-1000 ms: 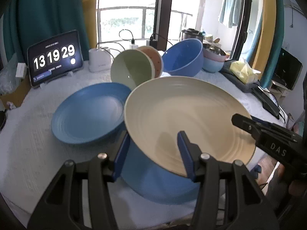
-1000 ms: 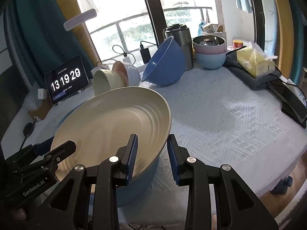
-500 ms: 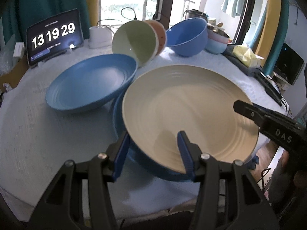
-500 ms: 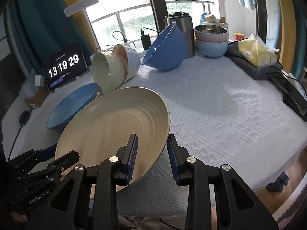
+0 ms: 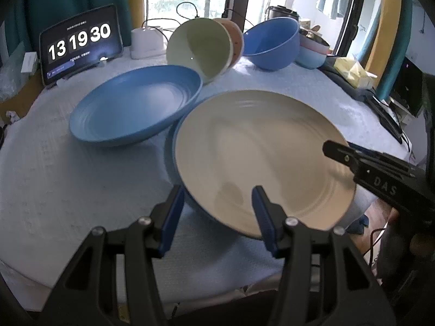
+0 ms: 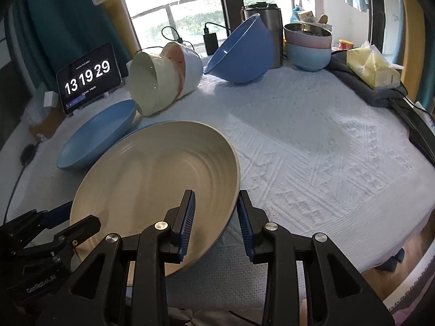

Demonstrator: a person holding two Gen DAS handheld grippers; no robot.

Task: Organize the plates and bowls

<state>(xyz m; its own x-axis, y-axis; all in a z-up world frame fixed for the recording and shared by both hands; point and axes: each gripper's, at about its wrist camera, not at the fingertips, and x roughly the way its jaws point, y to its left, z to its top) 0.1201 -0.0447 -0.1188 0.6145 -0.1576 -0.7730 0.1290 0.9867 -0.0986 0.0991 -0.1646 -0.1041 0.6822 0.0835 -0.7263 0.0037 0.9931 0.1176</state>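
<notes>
A cream plate [image 5: 258, 149] [image 6: 157, 179] lies nested in a blue plate [image 5: 170, 146], of which only the left rim shows. The pair is tilted, low over the white tablecloth. My left gripper [image 5: 217, 207] is shut on the stack's near rim, one finger inside the cream plate and one outside. My right gripper [image 6: 216, 217] is shut on the right rim the same way; in the left wrist view it [image 5: 353, 160] reaches in from the right. A second blue plate [image 5: 130, 108] [image 6: 95, 135] lies to the left, its edge against the stack.
Nested bowls [image 5: 198, 46] [image 6: 152, 87] lie tipped on their sides behind the plates, with a big blue bowl [image 5: 272, 43] [image 6: 242, 51] beside them. Stacked pink and blue bowls [image 6: 308, 49], a steel pot [image 6: 272, 27], a tissue pack [image 6: 372, 68] and a tablet clock [image 5: 78, 43] line the far edge.
Both grippers have come down with the plate stack, which now sits lower and flatter over the cloth. More of the loose blue plate and the table shows.
</notes>
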